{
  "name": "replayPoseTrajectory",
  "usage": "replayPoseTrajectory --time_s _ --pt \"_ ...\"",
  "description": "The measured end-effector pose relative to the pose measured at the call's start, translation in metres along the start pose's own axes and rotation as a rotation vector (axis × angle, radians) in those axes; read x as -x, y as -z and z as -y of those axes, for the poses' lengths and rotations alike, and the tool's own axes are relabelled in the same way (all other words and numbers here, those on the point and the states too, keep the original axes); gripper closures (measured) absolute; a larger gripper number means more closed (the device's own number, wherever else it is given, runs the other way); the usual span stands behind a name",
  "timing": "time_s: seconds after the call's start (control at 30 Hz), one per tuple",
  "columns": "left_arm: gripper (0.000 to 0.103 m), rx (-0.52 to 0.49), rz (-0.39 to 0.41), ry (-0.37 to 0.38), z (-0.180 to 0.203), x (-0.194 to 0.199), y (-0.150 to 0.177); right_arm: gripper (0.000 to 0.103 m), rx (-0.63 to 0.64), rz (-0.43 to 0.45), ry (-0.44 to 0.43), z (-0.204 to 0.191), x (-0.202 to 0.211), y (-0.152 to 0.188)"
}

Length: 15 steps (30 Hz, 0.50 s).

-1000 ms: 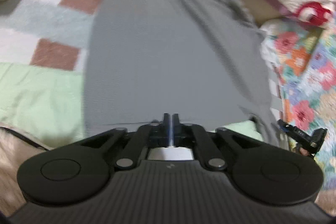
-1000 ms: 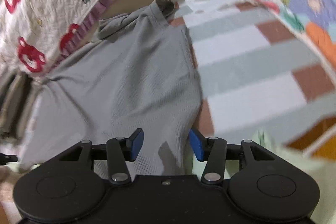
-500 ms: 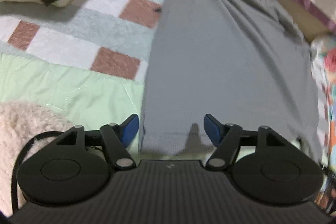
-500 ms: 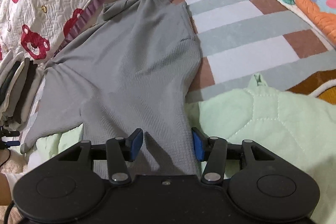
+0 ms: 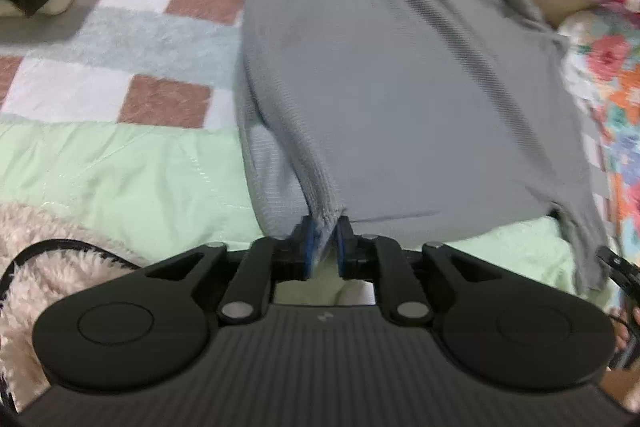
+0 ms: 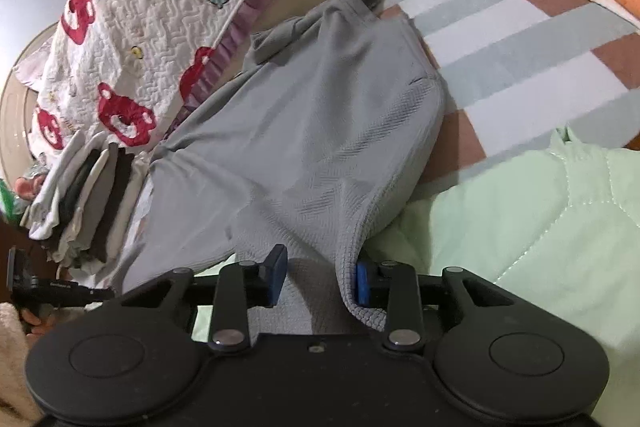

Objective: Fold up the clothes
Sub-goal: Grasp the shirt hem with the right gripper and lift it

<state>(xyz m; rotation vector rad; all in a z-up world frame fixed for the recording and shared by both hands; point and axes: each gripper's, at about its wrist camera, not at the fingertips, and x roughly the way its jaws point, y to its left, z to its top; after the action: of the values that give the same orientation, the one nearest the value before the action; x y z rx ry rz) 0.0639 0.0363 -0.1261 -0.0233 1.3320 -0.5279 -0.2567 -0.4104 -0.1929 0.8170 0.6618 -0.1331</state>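
A grey knit shirt [image 5: 400, 75] lies lengthwise on the bed, collar at the far end. It also shows in the right wrist view [image 6: 320, 131]. My left gripper [image 5: 323, 247] is shut on the shirt's near hem and lifts a corner of it off the green quilt. My right gripper [image 6: 320, 277] is open, its blue pads either side of the hem at the shirt's other corner; the fabric bunches between the fingers [image 6: 362, 283] without being pinched.
A green quilt [image 5: 120, 163] lies under the hem, a checked blanket [image 5: 152, 27] beyond it. A stack of folded clothes [image 6: 80, 195] sits at the left. A bear-print quilt [image 6: 140, 27] and a floral quilt [image 5: 616, 75] border the shirt.
My left gripper, open half a second ago, has shut on the hem and raised it. My right gripper has moved closer to the hem and stays open.
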Motion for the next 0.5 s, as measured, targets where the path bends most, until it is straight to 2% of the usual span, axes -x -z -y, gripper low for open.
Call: replayPoseTrajectory --time_s 0.03,0.07,0.1,0.13,0.17,0.2,0.23,0.33,0.37,0.4,0.43,0.5 --pt "0.056 -0.004 -0.008 -0.010 0.001 -0.003 -0.002 0.062 -0.014 0.002 0.007 0.002 -0.001 0.000" --pt "0.044 -0.004 -0.011 -0.017 0.001 -0.005 -0.004 0.062 -0.037 0.002 0.013 0.006 -0.002 -0.001" --pt "0.037 -0.004 -0.011 -0.025 0.002 -0.007 -0.006 0.059 -0.060 0.002 0.020 0.010 -0.002 -0.001" --pt "0.038 0.002 -0.015 -0.031 0.002 -0.010 -0.008 0.054 -0.085 0.003 0.027 0.014 -0.002 -0.002" --pt "0.041 0.008 -0.021 -0.036 0.002 -0.013 -0.010 0.053 -0.109 0.005 0.036 0.019 -0.001 -0.001" --pt "0.061 -0.008 0.005 -0.033 0.004 -0.011 -0.009 0.053 -0.133 0.013 0.041 0.023 0.000 0.001" --pt "0.097 -0.028 0.034 -0.028 0.006 -0.007 -0.007 0.053 -0.156 0.026 0.037 0.027 0.002 0.003" --pt "0.097 -0.088 0.123 -0.013 0.012 0.002 -0.002 0.052 -0.222 0.059 -0.009 0.036 0.001 0.009" --pt "0.097 -0.091 0.170 -0.008 0.014 0.014 0.002 0.057 -0.229 0.078 -0.030 0.038 -0.001 0.010" --pt "0.097 -0.090 0.220 -0.004 0.015 0.027 0.006 0.088 -0.224 0.095 -0.047 0.038 -0.003 0.009" --pt "0.097 -0.090 0.269 0.001 0.017 0.040 0.009 0.097 -0.212 0.111 -0.066 0.036 -0.002 0.006" --pt "0.097 -0.058 0.323 0.029 0.012 0.062 0.015 0.097 -0.186 0.173 -0.113 0.029 0.009 -0.004"
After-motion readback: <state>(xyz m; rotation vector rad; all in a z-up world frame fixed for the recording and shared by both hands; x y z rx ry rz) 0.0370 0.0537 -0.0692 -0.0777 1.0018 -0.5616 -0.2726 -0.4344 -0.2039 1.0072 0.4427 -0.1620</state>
